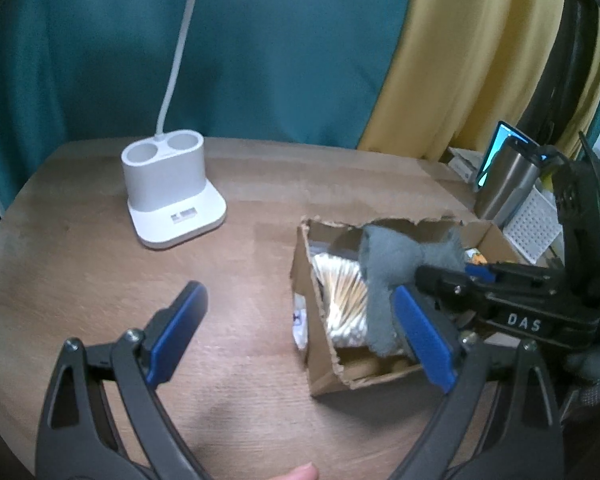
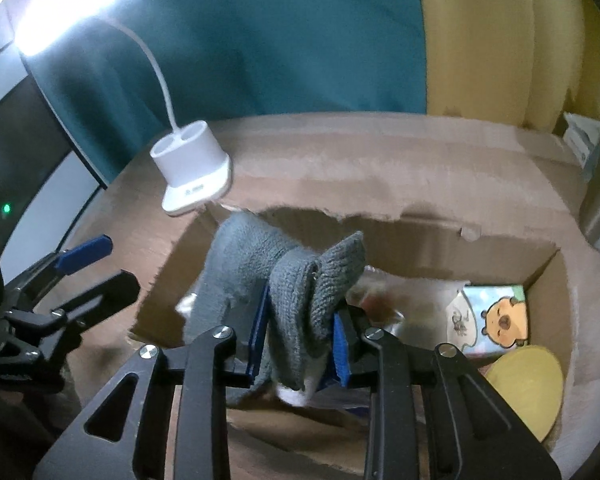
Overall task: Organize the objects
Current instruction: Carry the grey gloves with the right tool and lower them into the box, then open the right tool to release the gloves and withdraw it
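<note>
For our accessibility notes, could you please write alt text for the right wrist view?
The right claw grips a grey knitted sock above an open, torn cardboard box holding a cartoon bear packet and a yellow disc. A white two-hole lamp base stands behind.

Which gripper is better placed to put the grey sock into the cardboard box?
Right. The right gripper is shut on the grey sock directly above the cardboard box. The left gripper is open, holding nothing, beside the box.

Left fingers spread, right fingers pinched.
The left gripper [image 1: 300, 324] holds its two blue-padded fingers [image 1: 176, 328] wide apart with nothing between them; the right gripper [image 2: 298, 344] has its fingers [image 2: 342, 350] closed in, grey fabric between them.
</note>
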Tool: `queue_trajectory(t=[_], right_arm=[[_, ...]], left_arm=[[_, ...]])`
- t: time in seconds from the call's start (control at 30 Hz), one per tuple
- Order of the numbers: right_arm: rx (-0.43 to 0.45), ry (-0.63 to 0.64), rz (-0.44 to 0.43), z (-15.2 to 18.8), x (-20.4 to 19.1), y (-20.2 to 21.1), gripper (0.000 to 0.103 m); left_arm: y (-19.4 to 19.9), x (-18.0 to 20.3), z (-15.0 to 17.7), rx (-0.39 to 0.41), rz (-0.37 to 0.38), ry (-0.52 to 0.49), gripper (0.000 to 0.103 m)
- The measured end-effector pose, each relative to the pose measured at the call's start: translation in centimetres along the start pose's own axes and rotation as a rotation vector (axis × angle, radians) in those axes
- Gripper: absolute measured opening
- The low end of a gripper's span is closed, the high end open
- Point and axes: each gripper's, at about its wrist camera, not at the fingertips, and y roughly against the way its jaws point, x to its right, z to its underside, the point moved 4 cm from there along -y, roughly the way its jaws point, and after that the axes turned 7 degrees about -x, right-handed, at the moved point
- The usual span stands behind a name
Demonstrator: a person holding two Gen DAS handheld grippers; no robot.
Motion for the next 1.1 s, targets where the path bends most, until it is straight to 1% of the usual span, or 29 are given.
queue_trajectory(t=[0.17,0.27,0.4,0.47,0.53,0.63,0.93,0.97,1.03,1.1], right_arm=[[0.004,-0.007,-0.004,0.0,0.2,0.0,0.033],[0.005,-0.018,-0.001,-0.1,0.4,0.2,0.040],[0.006,-0.017,0.007,-0.1,0.3,0.5,0.042],[0.007,-0.012,0.011,0.1,0.1,0.7,0.045],[0.011,-0.006,0.017,0.2,0.0,1.0,0.054],[0.028,0.007,0.038,0.5,-0.1,1.8,0.064],[0.076,0.012,0.075,1.6,0.4,4.3,0.067],[0.081,0.012,0.082,1.8,0.5,4.6,0.067],[0.102,0.011,0.104,2.4,0.8,5.6,0.074],[0.108,0.011,0.111,2.6,1.0,6.0,0.074]], left_arm=[[0.0,0.1,0.0,-0.002,-0.002,0.001,0.096],[0.1,0.1,0.0,0.004,-0.005,0.002,0.096],[0.5,0.4,0.2,0.011,-0.007,0.001,0.096],[0.7,0.6,0.2,0.014,-0.007,-0.001,0.096],[1.0,0.8,0.3,0.019,-0.007,-0.005,0.096],[1.5,1.2,0.4,0.026,-0.008,-0.008,0.096],[3.2,2.4,0.8,0.053,-0.017,-0.015,0.096],[3.4,2.5,0.9,0.054,-0.017,-0.015,0.096],[3.7,2.9,1.1,0.058,-0.016,-0.014,0.096],[4.0,3.3,1.2,0.063,-0.015,-0.016,0.096]])
